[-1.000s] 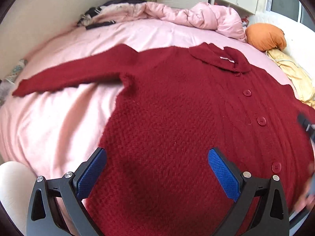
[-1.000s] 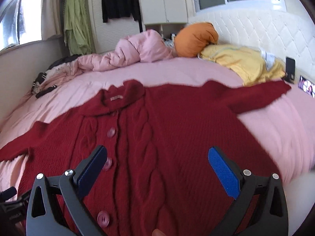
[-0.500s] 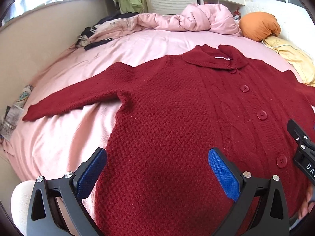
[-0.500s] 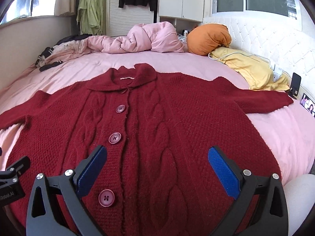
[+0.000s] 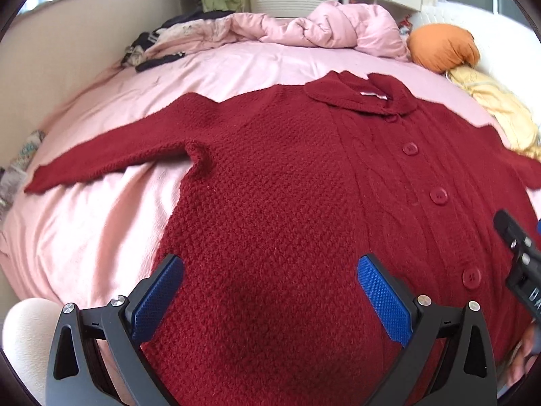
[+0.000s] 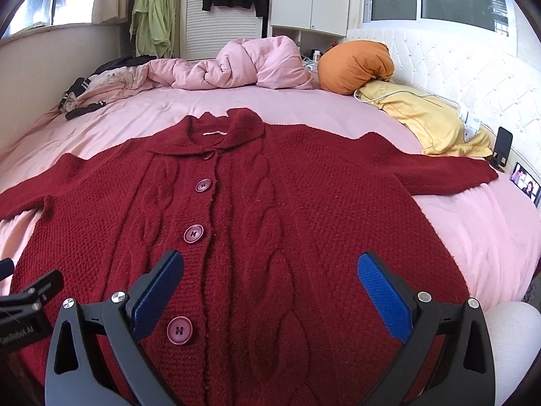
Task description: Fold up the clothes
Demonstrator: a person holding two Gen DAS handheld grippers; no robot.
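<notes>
— What's the biggest thing ahead of the jaws?
— The bed (image 6: 490, 223), covered in a pink sheet, spreading out beyond both grippers. A crumpled pink duvet (image 6: 243, 64) lies far ahead, by an orange cushion (image 6: 355, 64) and a yellow pillow (image 6: 432, 118).

— And the garment?
— A dark red knit cardigan (image 5: 287, 203) lies flat, front up and buttoned, sleeves spread to either side. Its lower body sits under and between both pairs of jaws, the collar (image 6: 219, 132) farther ahead.

— The grippers?
— The left gripper (image 5: 270, 291) is spread wide with nothing between its blue pads, above the plain knit. The right gripper (image 6: 270, 291) is equally wide and empty, above the cable pattern, with a button (image 6: 179, 330) beside its left finger.
</notes>
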